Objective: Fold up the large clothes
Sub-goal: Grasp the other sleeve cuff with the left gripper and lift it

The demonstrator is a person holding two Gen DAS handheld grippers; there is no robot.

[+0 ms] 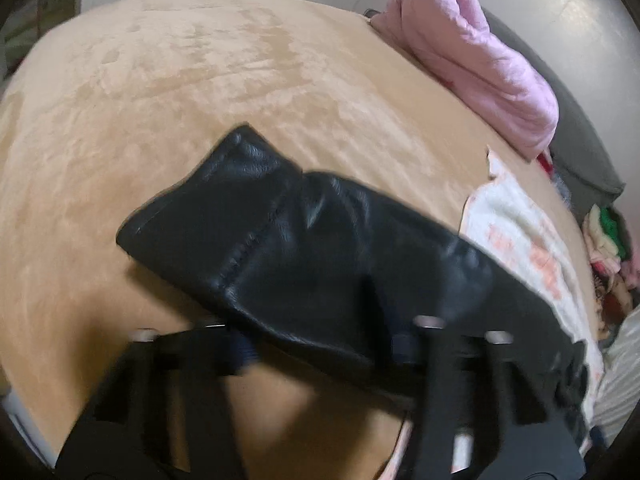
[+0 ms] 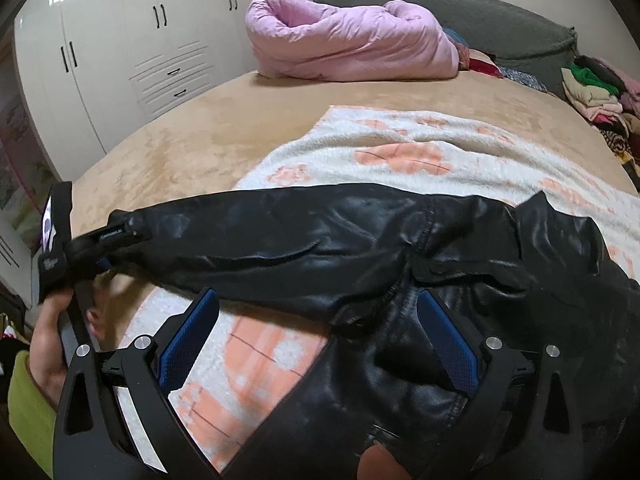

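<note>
**Loosely held sleeve, slippery leather**

Seen first from the left wrist: the black leather jacket [image 1: 304, 248] has one sleeve stretched over the tan bedspread [image 1: 160, 100], cuff pointing away. The left gripper [image 1: 320, 344] is blurred, with the sleeve draped across its fingers. Whether the jaws clamp the leather or merely sit under it I cannot tell. If the grip is only partial, the smooth, heavy sleeve could slide out mid-fold and flop back. No writing is legible here.

From the right wrist, the jacket's body lies on the white-and-peach blanket [image 2: 400, 152]. The right gripper [image 2: 320, 336] hovers above the body with its jaws spread wide, blue pads [image 2: 452, 344] bare and holding nothing. Closing here risks pinching the blanket along with the leather and dragging both. The left gripper [image 2: 100, 248] shows at the sleeve's end; it carries small white lettering, too blurred to read.
</note>
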